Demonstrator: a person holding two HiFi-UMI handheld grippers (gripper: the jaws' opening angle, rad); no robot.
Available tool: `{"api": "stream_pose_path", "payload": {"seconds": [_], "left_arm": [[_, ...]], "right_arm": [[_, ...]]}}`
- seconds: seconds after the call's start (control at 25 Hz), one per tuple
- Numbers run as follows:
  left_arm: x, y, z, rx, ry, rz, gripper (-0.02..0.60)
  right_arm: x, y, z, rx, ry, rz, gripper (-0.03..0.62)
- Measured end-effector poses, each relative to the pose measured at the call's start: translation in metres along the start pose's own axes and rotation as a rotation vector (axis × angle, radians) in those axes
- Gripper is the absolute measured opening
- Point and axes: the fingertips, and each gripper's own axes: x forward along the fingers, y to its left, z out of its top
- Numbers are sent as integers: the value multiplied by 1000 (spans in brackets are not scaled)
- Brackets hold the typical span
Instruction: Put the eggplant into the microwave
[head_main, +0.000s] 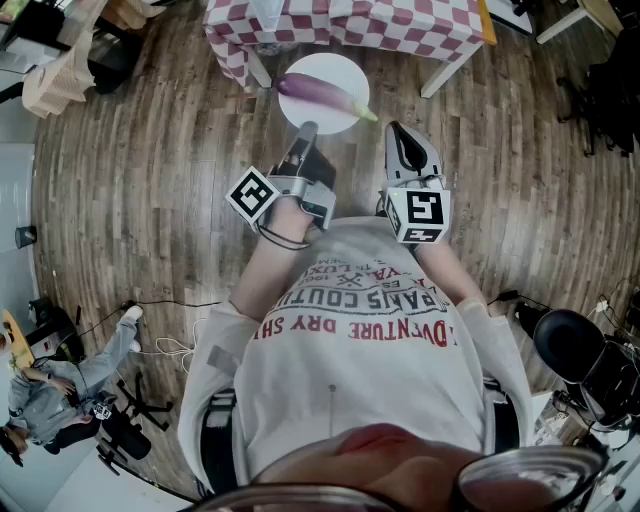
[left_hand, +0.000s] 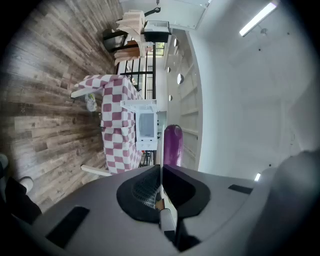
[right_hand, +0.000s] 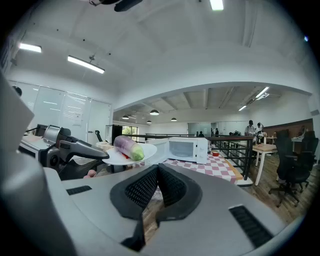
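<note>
A table with a red-and-white checked cloth (head_main: 400, 25) stands ahead on the wooden plank floor (head_main: 130, 150). The boxy white microwave (right_hand: 187, 149) sits on this table, well apart from both grippers. The eggplant (head_main: 320, 95) is long, smooth and purple with a green end, and it lies on a round white plate (head_main: 335, 62). The left gripper (head_main: 303, 135) is clamped on the near rim of the plate and carries it. The right gripper (head_main: 405, 140), just beside, has its jaws together and holds nothing.

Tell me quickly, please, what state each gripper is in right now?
Left gripper: closed on the plate rim.
Right gripper: jaws closed, empty.
</note>
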Motion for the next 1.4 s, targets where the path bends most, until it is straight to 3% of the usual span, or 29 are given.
{"api": "stream_pose_path", "payload": {"seconds": [0.36, 0.56, 0.88, 1.12, 1.4], "left_arm": [[5, -6, 2, 27, 7, -26, 35], [5, -6, 4, 46, 11, -35, 35], [10, 8, 12, 30, 4, -4, 35], [52, 23, 19, 30, -27, 15, 35], [135, 26, 21, 49, -52, 28, 34]], "right_arm": [[7, 3, -5, -6, 11, 9, 26], [10, 2, -8, 45, 8, -5, 26], [24, 5, -23, 56, 57, 13, 26], [62, -28, -30, 70, 56, 33, 26], [127, -98, -15, 82, 44, 53, 26]]}}
